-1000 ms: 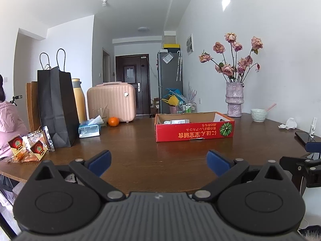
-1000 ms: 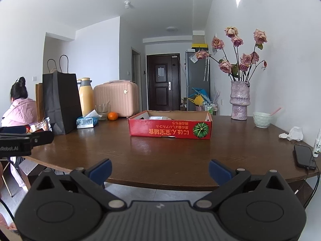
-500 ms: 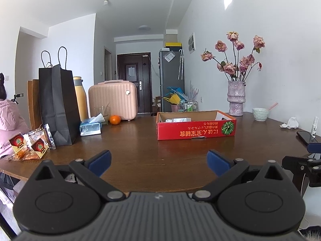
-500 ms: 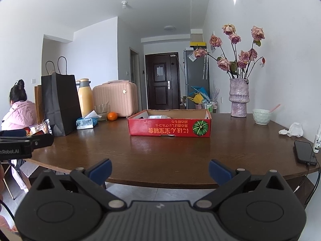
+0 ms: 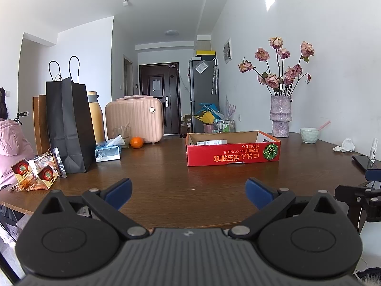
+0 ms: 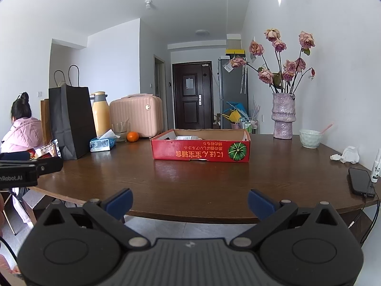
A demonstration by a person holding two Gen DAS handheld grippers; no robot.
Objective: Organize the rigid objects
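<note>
A red cardboard box (image 5: 233,157) (image 6: 201,152) with a pumpkin picture sits open-topped in the middle of the brown table (image 5: 166,178) (image 6: 190,181); a white item lies inside it. My left gripper (image 5: 189,191) is open and empty over the table's near edge. My right gripper (image 6: 190,202) is open and empty, just short of the table's front edge. Loose things stand around: an orange (image 5: 136,142) (image 6: 132,136), a tissue pack (image 5: 107,151) (image 6: 102,143), a black phone (image 6: 361,182), a small spray bottle (image 6: 376,166) and a green bowl (image 5: 308,135) (image 6: 310,138).
A black paper bag (image 5: 69,124), a yellow flask (image 5: 96,116), a pink case (image 5: 135,119) and snack packets (image 5: 35,174) fill the table's left side. A vase of roses (image 5: 281,116) stands far right. A person in a pink jacket (image 6: 23,131) sits at the left.
Both cameras have tilted slightly, so the table and box sit a little lower in view. Both grippers stay open and nothing on the table has moved.
</note>
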